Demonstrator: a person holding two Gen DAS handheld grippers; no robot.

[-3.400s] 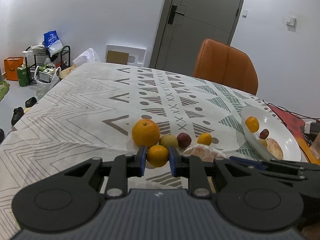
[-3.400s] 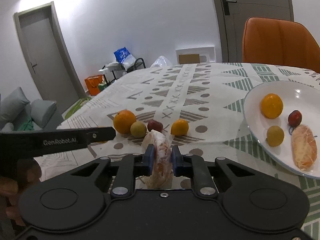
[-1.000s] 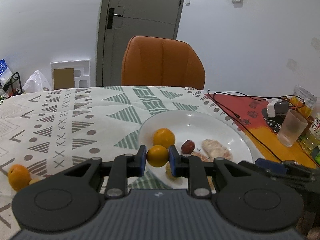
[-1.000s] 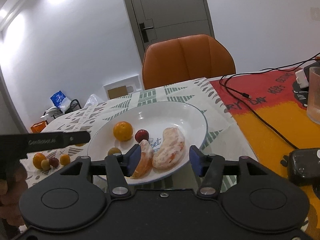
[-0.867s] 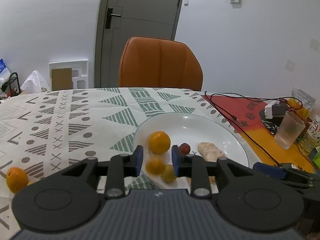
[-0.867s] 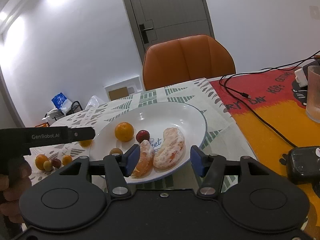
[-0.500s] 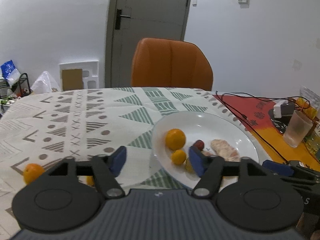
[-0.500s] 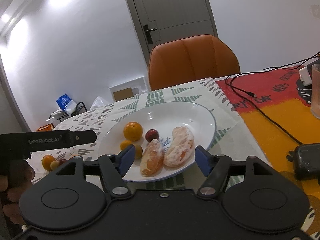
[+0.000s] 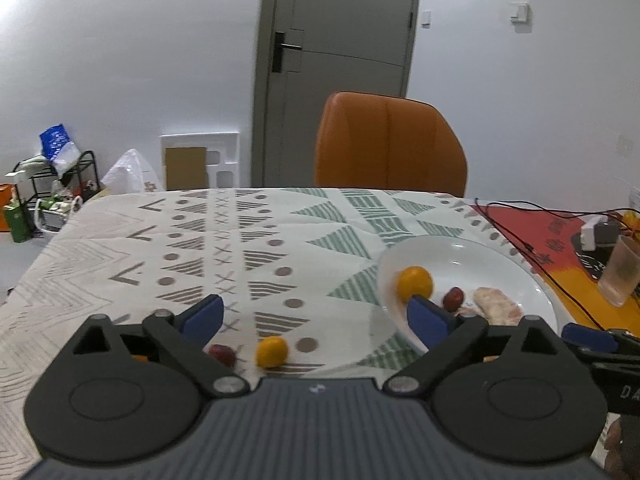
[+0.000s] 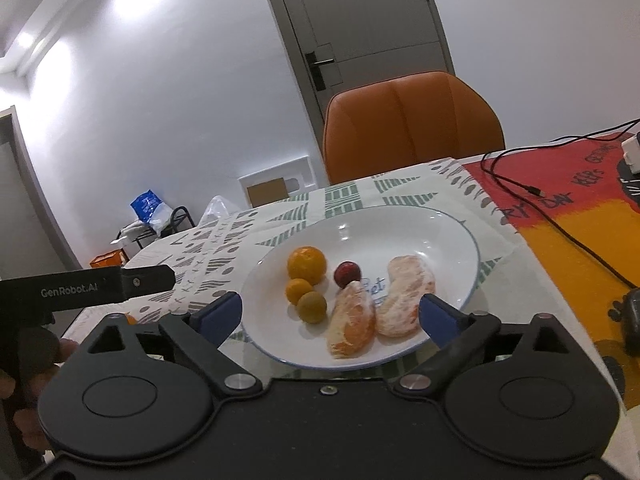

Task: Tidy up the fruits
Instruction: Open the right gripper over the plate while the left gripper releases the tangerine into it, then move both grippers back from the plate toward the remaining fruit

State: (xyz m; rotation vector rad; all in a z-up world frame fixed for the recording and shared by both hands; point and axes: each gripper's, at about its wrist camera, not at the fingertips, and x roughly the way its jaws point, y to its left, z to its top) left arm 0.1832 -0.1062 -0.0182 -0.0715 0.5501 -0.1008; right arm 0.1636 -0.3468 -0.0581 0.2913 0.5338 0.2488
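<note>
Behind left gripper (image 9: 314, 318), half-hidden red fruit (image 9: 222, 354)

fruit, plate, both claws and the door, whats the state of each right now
left claw: open, empty
right claw: open, empty
plate: holds six pieces of fruit
peeled segments: lying side by side on plate
small orange: loose on tablecloth
red fruit: loose on tablecloth
door: closed

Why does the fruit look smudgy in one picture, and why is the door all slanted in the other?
Left wrist view: motion blur smears the small orange and the tablecloth; the door stands nearly straight. Right wrist view: sharper, the peeled segments on the plate look crisp, but the fisheye lens and a tilted camera make the door lean, and ceiling light glares on the wall.
</note>
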